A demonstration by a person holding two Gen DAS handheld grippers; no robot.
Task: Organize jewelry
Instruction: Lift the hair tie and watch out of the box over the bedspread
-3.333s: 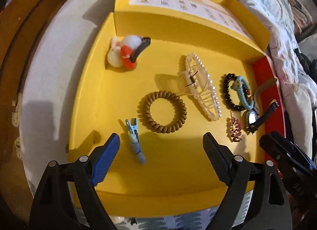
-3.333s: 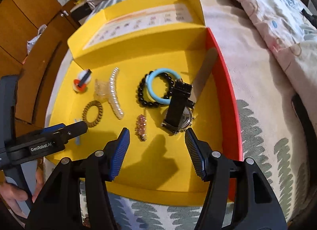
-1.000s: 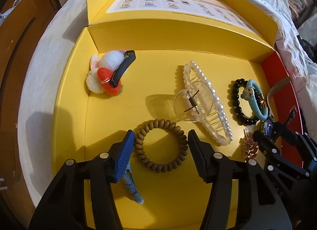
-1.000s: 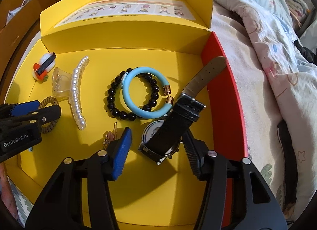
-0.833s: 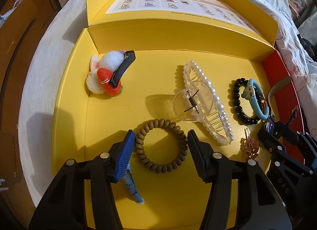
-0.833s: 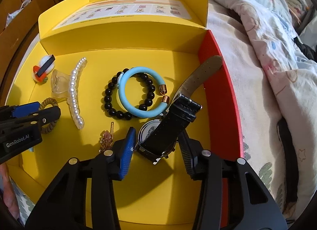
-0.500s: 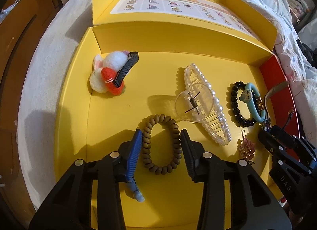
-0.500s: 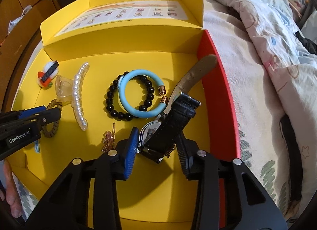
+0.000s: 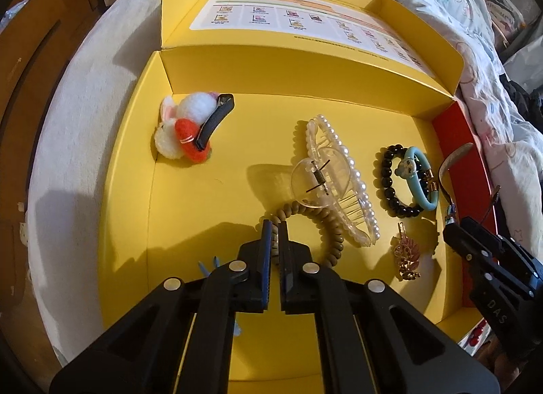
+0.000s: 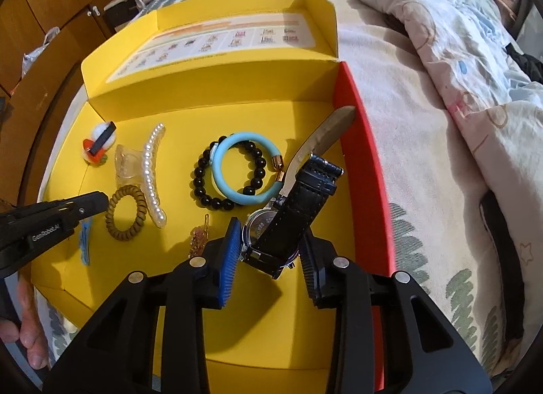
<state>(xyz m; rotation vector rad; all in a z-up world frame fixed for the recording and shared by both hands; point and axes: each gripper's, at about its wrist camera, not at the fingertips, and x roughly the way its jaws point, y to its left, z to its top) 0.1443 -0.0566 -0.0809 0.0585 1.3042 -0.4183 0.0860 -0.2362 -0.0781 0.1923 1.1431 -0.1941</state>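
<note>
My left gripper (image 9: 275, 229) has its fingers pressed together on the near loop of the brown coil tie (image 9: 325, 227), low centre of the left view, its far side tucked against the pearl claw clip (image 9: 339, 183). A blue clip (image 9: 208, 266) lies just left of my fingers, a pompom clip (image 9: 185, 132) sits upper left, and a gold leaf pin (image 9: 405, 255) lower right. In the yellow tray (image 10: 271, 343), my right gripper (image 10: 268, 248) is closing on the black watch (image 10: 288, 224), which sits between its pads at centre; I cannot tell if both pads touch. Black beads (image 10: 203, 173) and a blue bangle (image 10: 220, 170) lie just above it. The left gripper's side reads "GenRobot.AI", the right's "DAS".
</note>
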